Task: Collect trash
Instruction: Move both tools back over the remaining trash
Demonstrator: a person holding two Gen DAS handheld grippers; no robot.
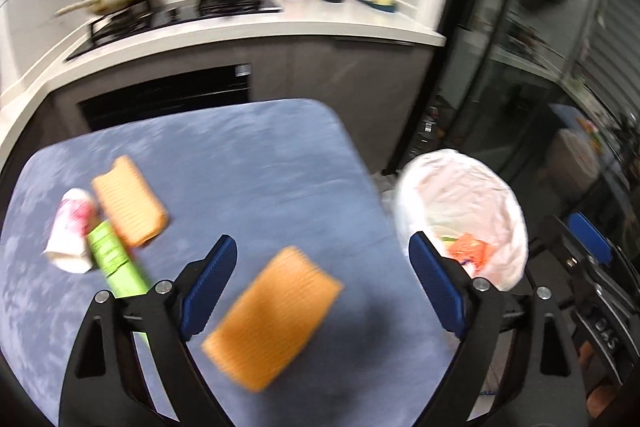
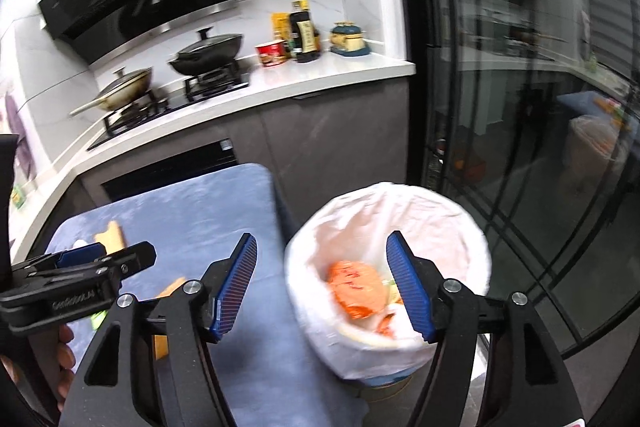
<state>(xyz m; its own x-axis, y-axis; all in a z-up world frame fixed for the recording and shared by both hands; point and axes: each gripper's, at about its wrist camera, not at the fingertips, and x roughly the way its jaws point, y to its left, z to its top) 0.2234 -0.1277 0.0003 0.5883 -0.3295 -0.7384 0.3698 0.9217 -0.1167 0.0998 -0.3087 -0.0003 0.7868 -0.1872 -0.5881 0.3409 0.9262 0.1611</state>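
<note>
A blue-covered table fills the middle of the left wrist view, and a white-lined bin stands just off its right edge, at centre right of the right wrist view. In that bin lies an orange wrapper, with paler scraps beside it. Still on the cloth are two ribbed tan packets, one at lower centre and another at left, with a green tube and a crumpled white-and-pink wrapper touching it. The packets look light and fairly stiff, best pinched across their narrow width; the wrapper looks soft and crushable. The left gripper is spread wide, empty, above the near packet. The right gripper is also parted and empty, straddling the bin's near rim. Only the right wrist view looks well down into the bin and shows the other gripper at lower left; only the left shows all the remaining litter.
</note>
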